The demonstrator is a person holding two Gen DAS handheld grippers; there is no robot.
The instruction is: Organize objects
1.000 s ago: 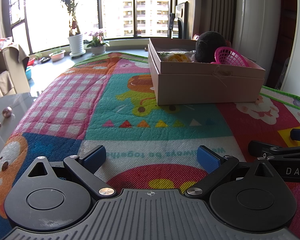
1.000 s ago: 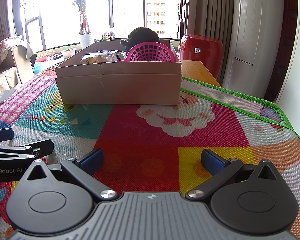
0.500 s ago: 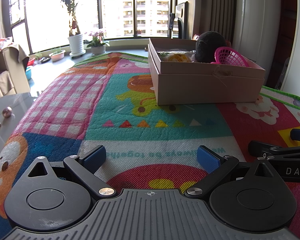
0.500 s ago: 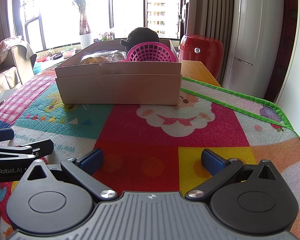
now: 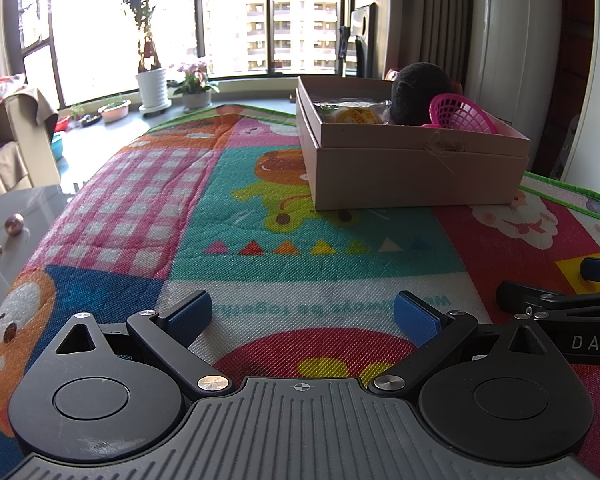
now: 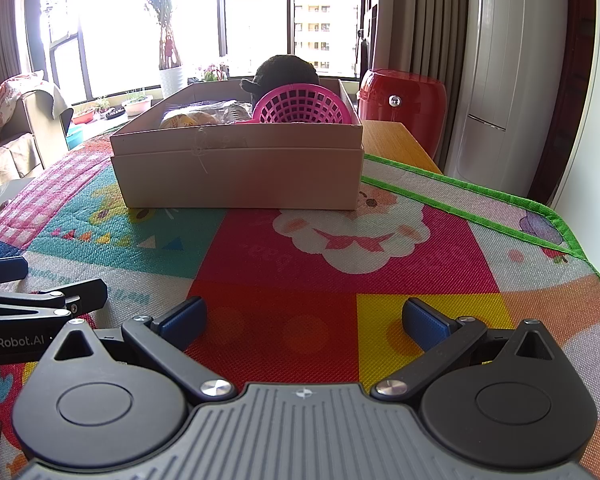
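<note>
The cardboard box (image 5: pixel 412 168) sits on the colourful play mat (image 5: pixel 260 216) that covers the tabletop, well ahead of both tools. Its walls hide most of what it holds: only the top of a dark plush toy (image 5: pixel 420 92), part of a pink mesh basket (image 5: pixel 460 114) and a yellowish packet (image 5: pixel 356 114) — too obscured to identify — show above the rim.

The left hand-held gripper (image 5: pixel 302 316) rests low over the mat with its blue-padded fingers spread wide and nothing between them; the right hand-held gripper (image 6: pixel 304 322) is likewise spread and empty. Each appears in the other's view only as a cut-off edge.

The right wrist view alone shows a red stool (image 6: pixel 404 94) behind the box and a bare wooden strip (image 6: pixel 396 144) beside the mat; the left wrist view alone shows potted plants (image 5: pixel 152 80) by the window.
</note>
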